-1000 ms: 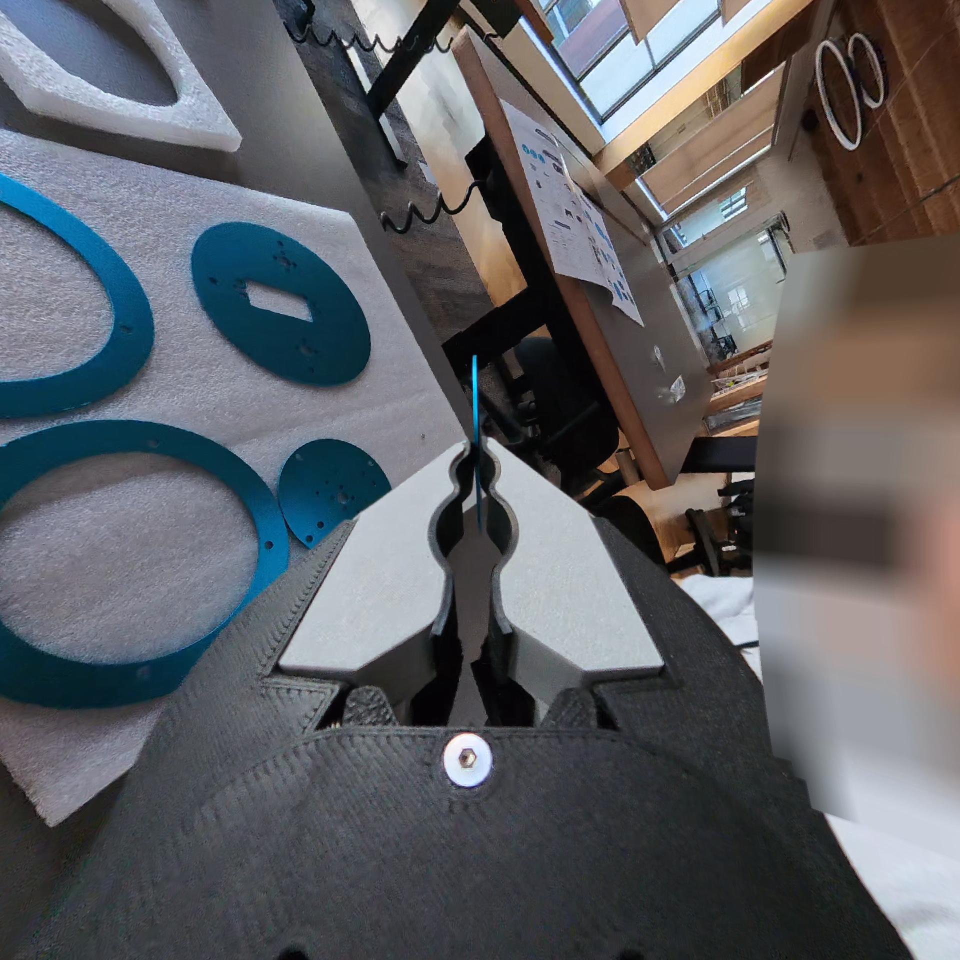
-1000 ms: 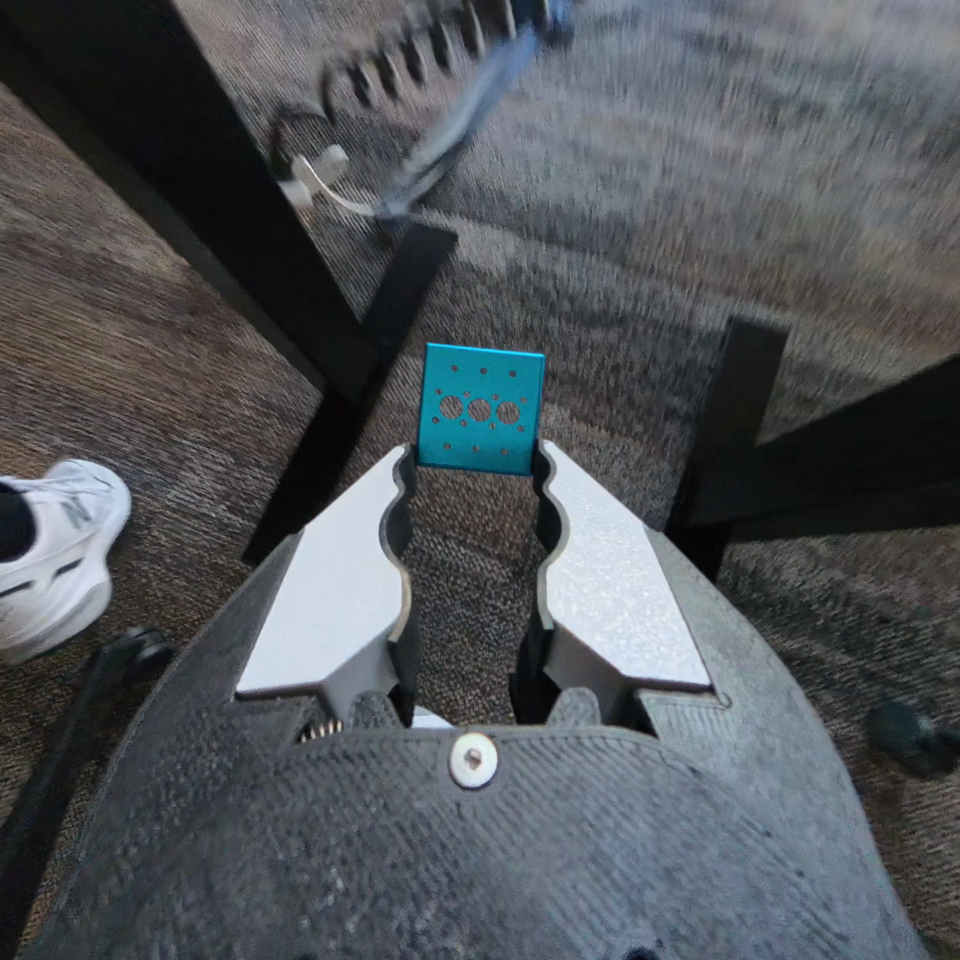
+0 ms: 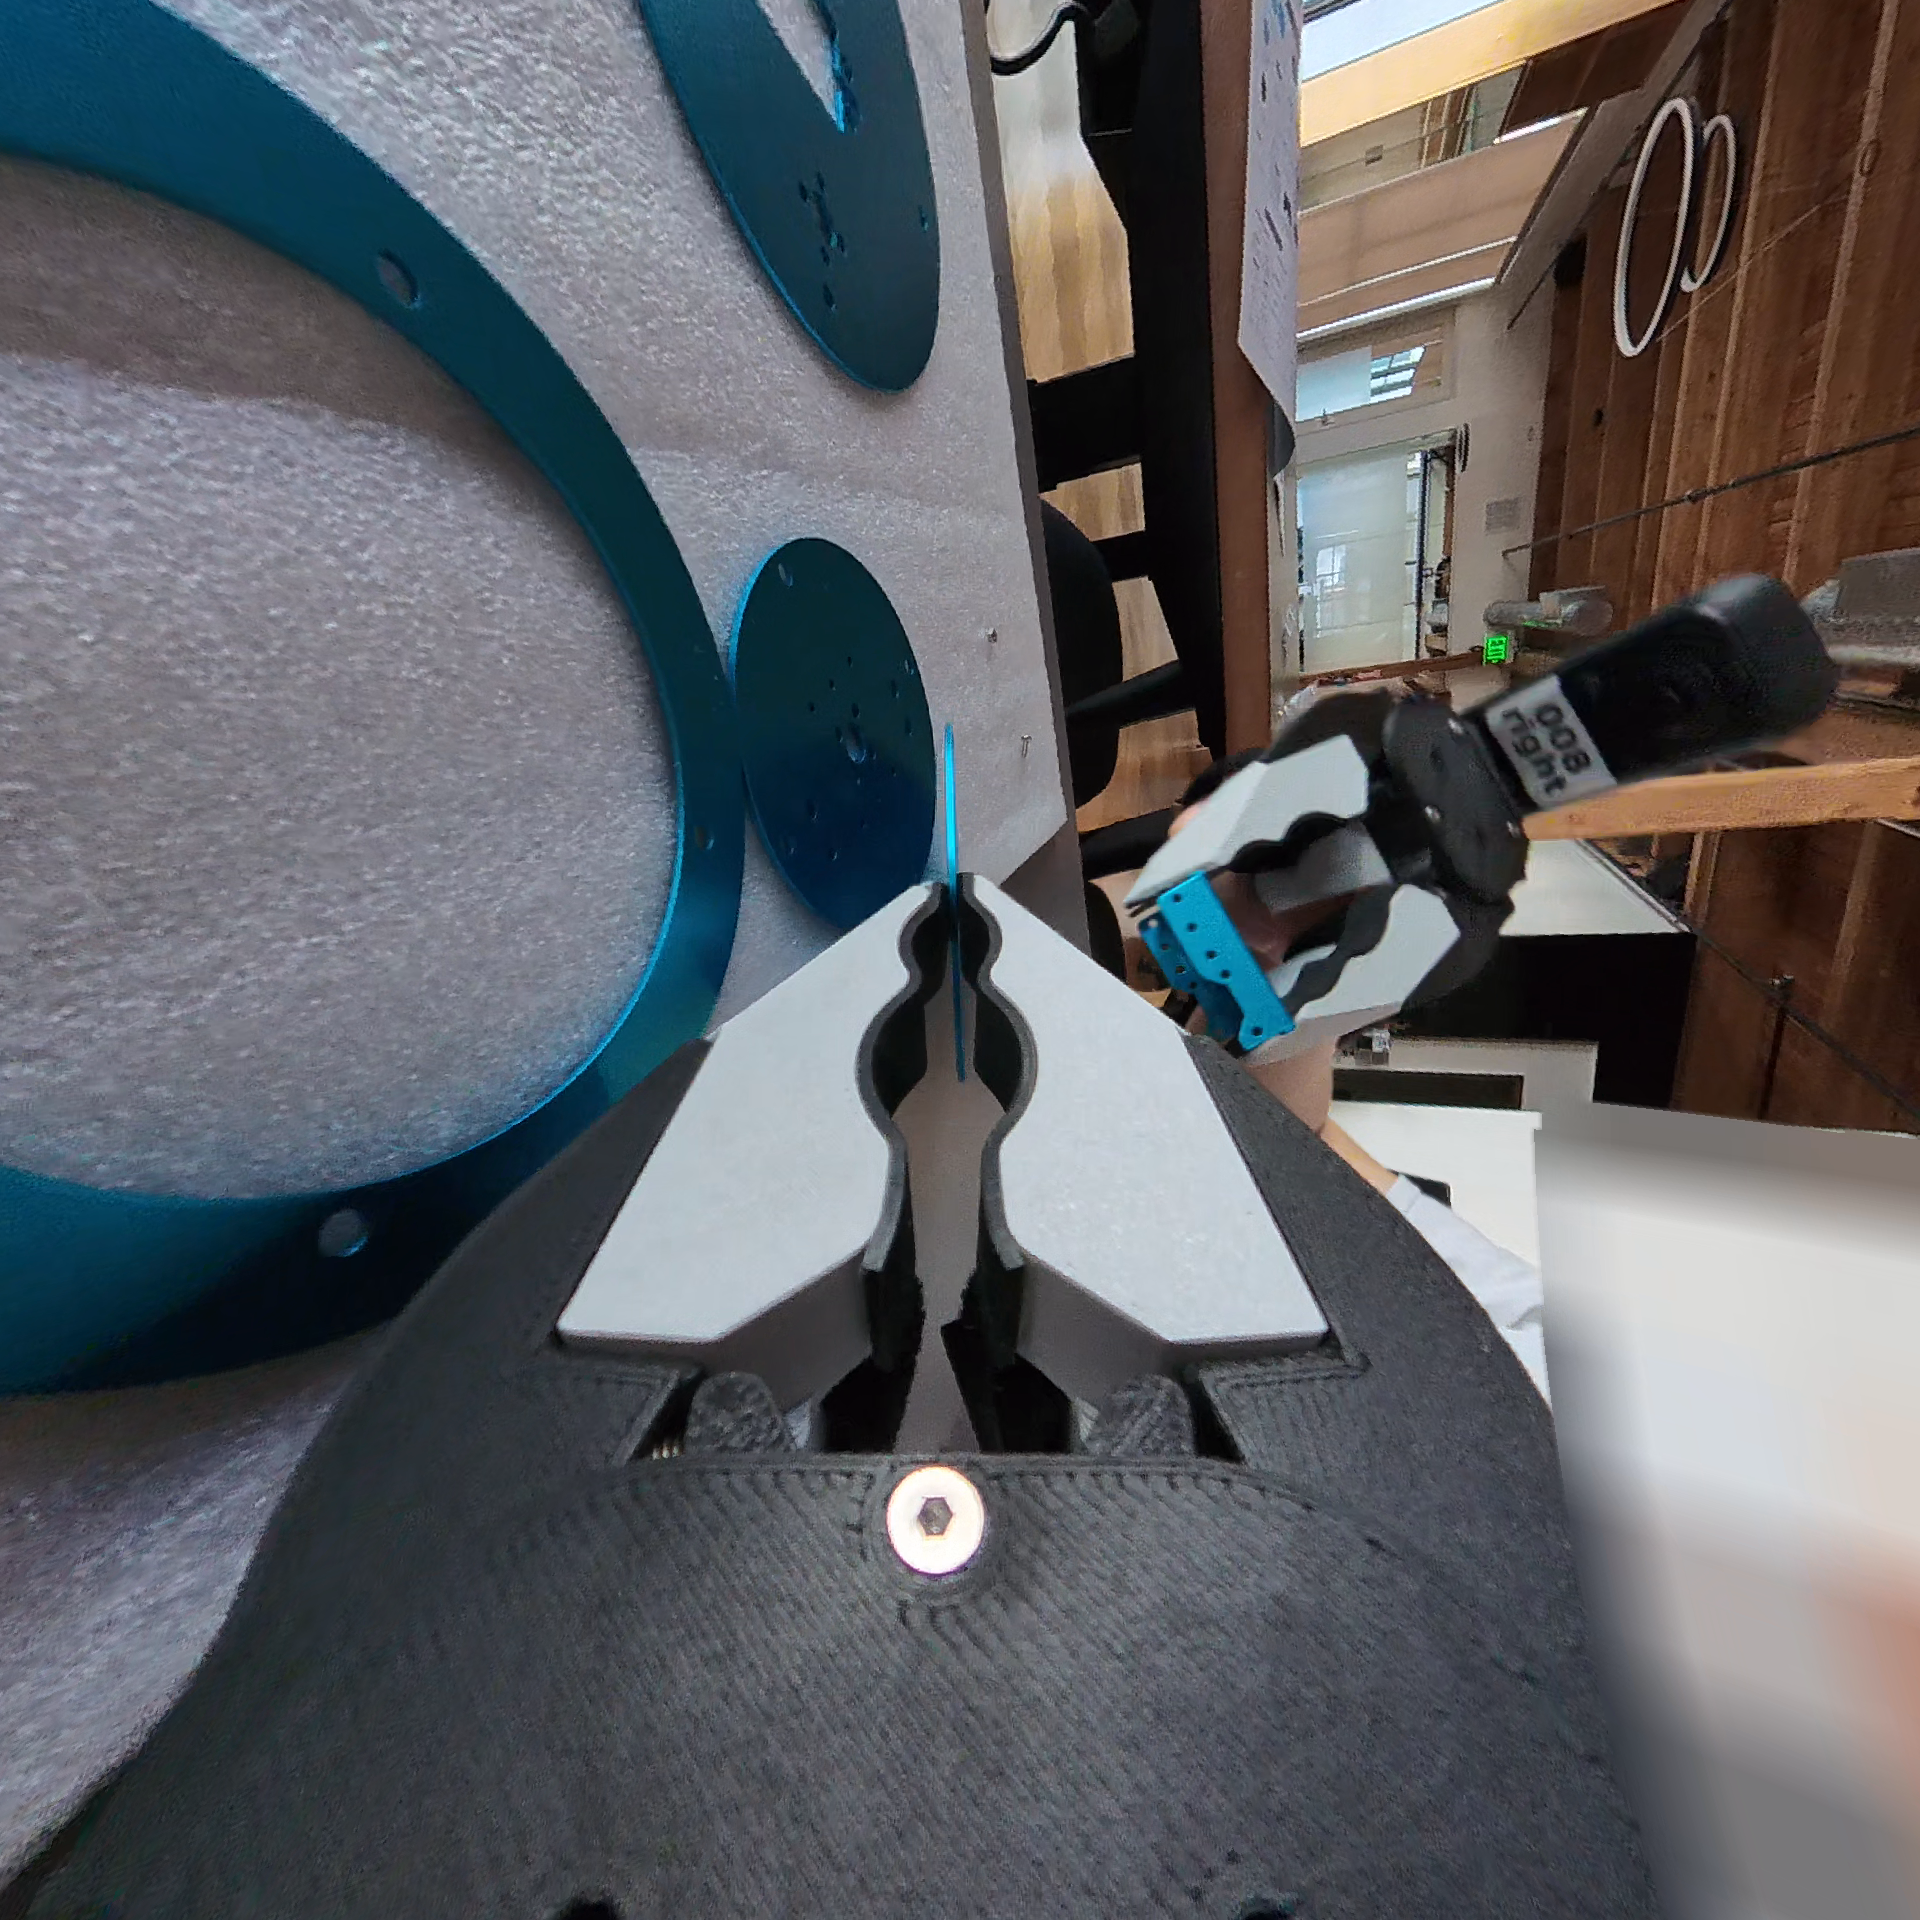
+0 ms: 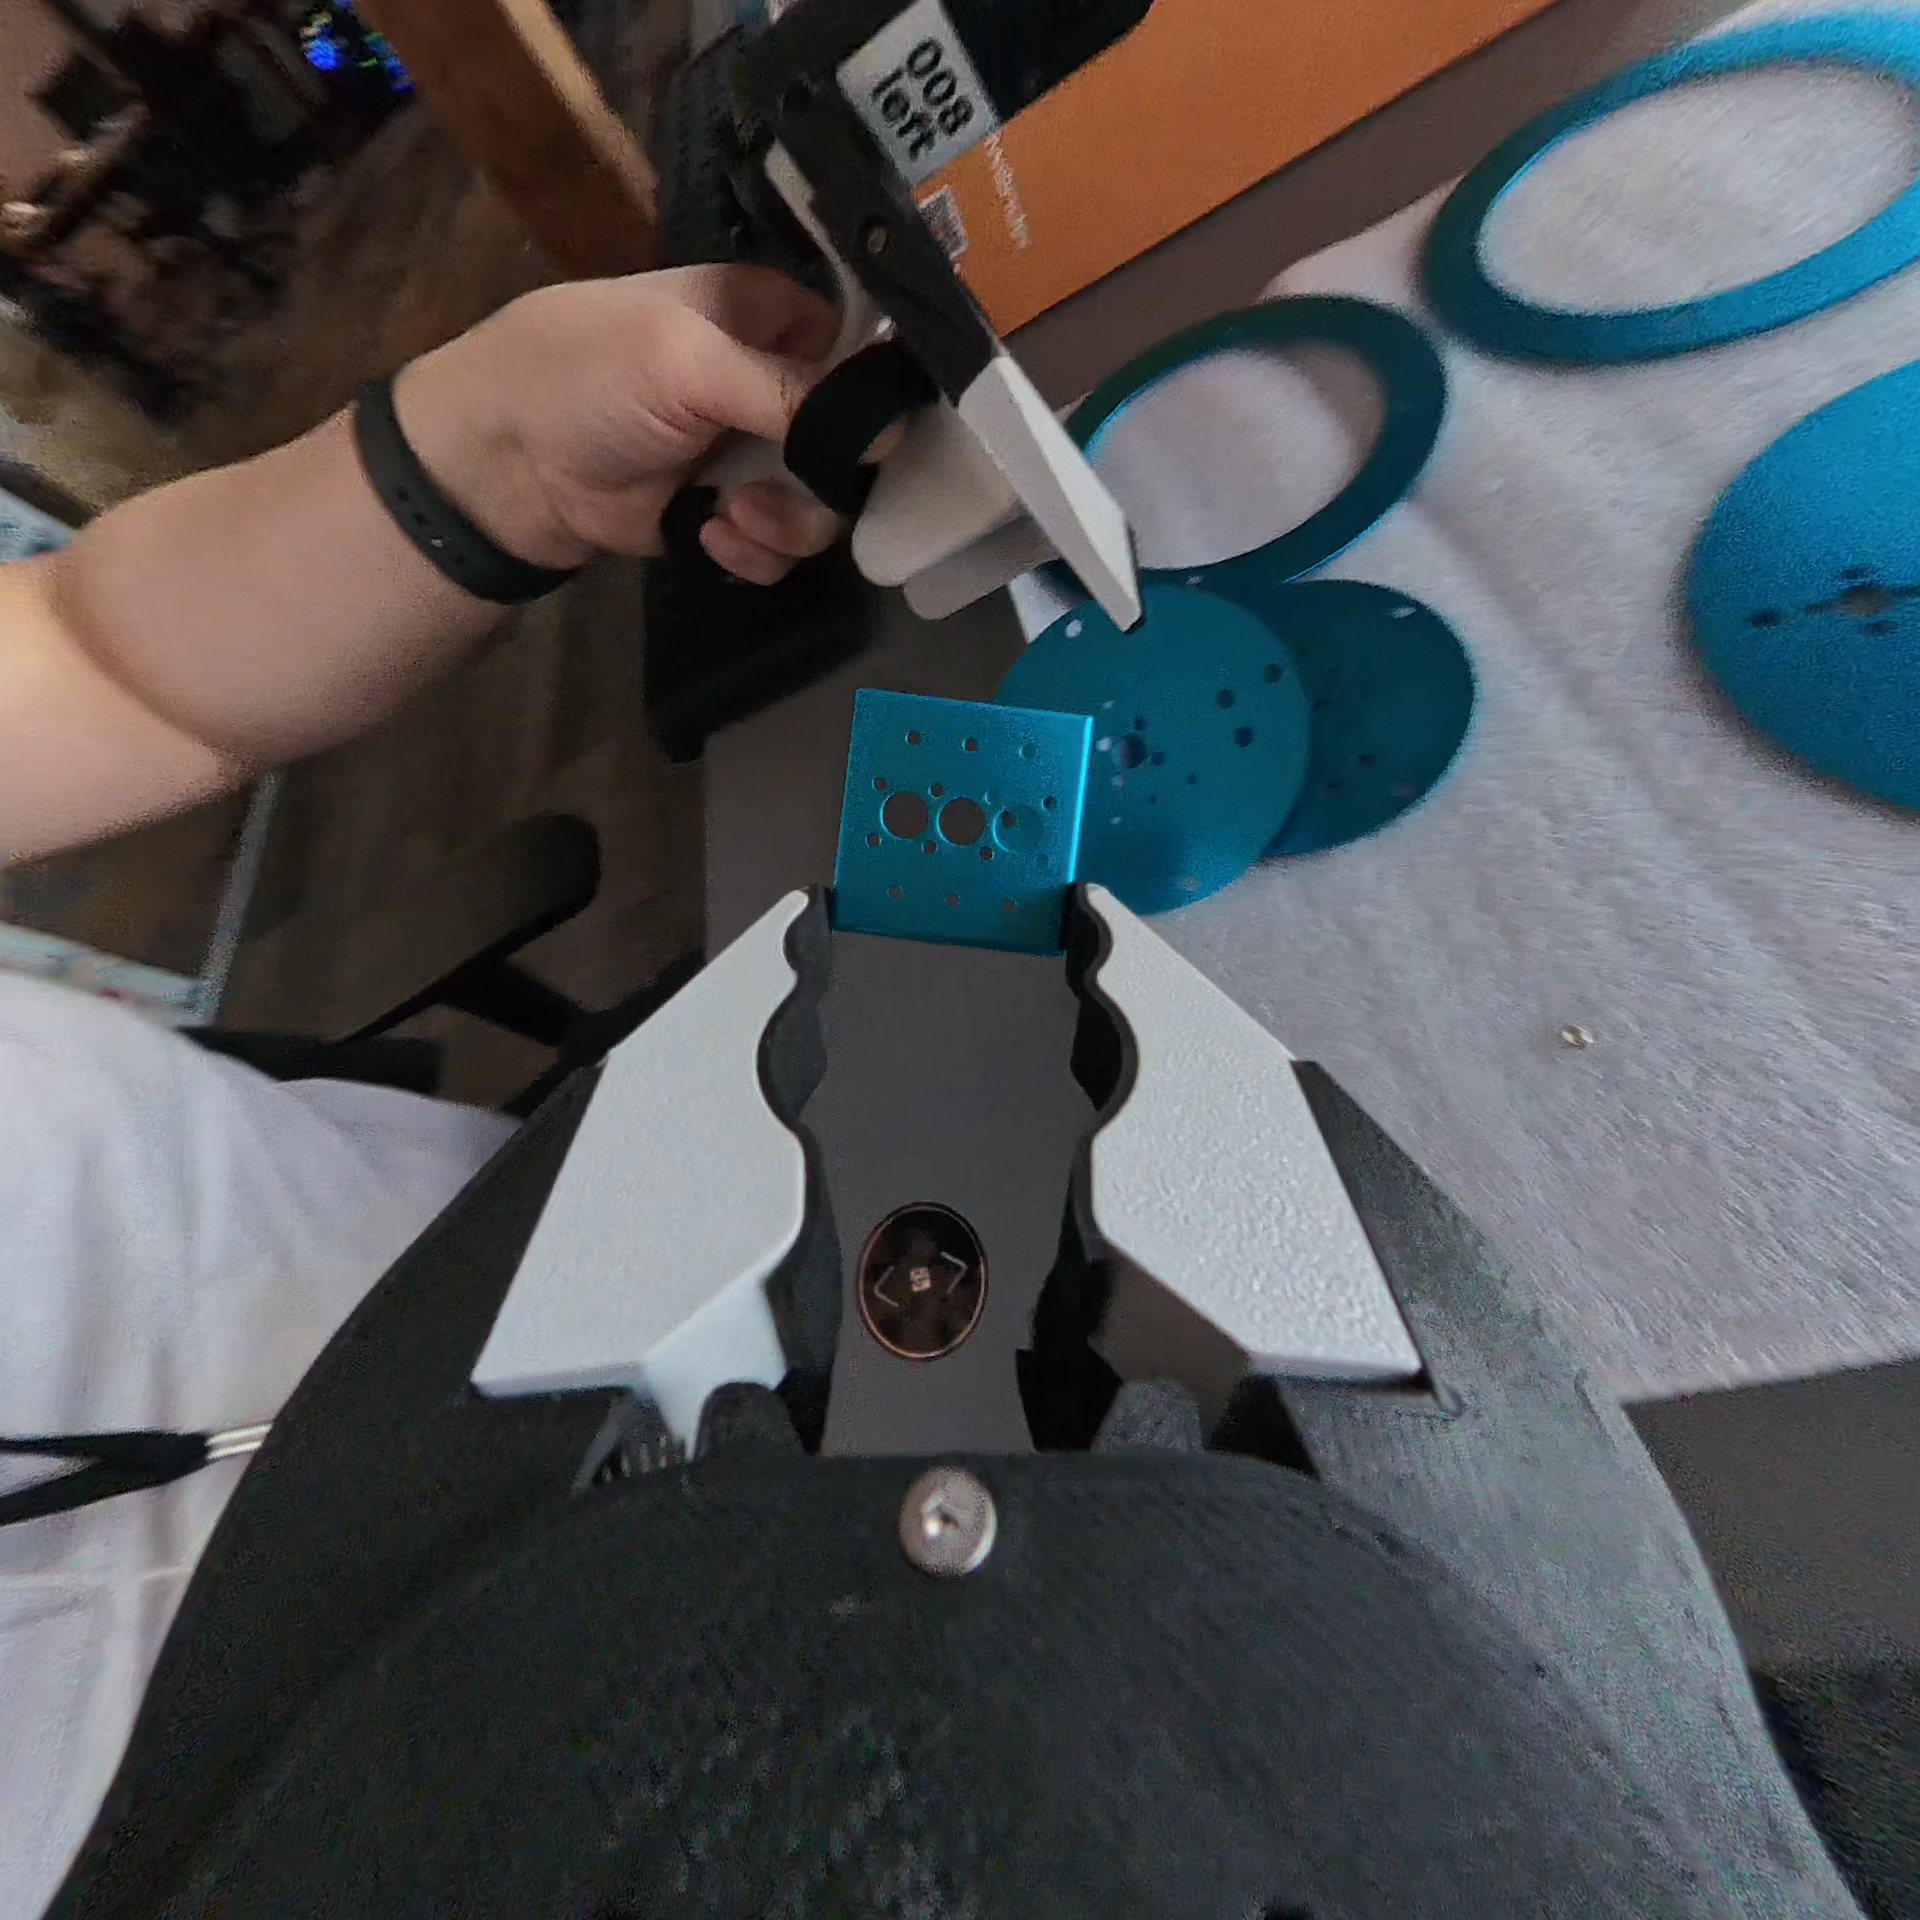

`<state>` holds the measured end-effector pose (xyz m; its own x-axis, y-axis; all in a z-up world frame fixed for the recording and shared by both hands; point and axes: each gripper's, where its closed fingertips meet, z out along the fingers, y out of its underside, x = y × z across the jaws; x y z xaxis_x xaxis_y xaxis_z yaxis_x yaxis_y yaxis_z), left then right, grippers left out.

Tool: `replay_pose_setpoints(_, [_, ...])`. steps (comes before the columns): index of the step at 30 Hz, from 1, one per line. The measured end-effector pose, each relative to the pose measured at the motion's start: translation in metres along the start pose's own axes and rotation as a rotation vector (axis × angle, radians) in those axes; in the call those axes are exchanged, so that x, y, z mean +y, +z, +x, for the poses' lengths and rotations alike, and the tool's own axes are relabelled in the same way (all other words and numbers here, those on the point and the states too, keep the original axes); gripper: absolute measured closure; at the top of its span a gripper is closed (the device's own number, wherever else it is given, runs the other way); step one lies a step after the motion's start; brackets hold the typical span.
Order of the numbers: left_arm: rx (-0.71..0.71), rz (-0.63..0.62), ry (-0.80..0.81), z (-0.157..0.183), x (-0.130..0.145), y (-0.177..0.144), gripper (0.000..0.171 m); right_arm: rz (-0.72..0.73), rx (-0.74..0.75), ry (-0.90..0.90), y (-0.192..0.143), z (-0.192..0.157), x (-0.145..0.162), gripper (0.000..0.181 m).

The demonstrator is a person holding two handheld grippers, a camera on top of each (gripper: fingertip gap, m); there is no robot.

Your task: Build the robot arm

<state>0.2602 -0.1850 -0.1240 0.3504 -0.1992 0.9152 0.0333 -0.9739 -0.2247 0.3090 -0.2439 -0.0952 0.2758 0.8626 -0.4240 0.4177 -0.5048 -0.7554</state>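
Left gripper (image 3: 954, 904) pinches a thin blue disc (image 4: 1174, 748) edge-on at its fingertips. Right gripper (image 4: 951, 909) clamps a blue perforated bracket (image 4: 961, 821) between its tips, just beside that disc.

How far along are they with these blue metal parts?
Done: each tool has picked up a part. The left tool is shut on a thin disc, the right tool on a holed bracket. In hand: the two parts are held near each other, not touching. Left: nothing looks joined; rings and other discs lie on the foam.
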Motion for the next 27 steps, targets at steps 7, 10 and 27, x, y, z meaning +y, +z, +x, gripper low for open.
replay_pose_setpoints(7, [0.116, 0.038, 0.005, 0.027, 0.008, -0.006, 0.171, -0.155, -0.676, 0.640, 0.008, -0.036, -0.021, 0.138])
replay_pose_setpoints(10, [0.201, 0.096, -0.074, 0.036, 0.014, -0.010, 0.171, -0.257, -0.780, 0.873, 0.008, -0.032, -0.030, 0.138])
replay_pose_setpoints(27, [0.338, 0.309, -0.154, 0.067, 0.033, -0.049, 0.171, -0.411, -0.706, 1.490, 0.012, -0.062, -0.054, 0.136])
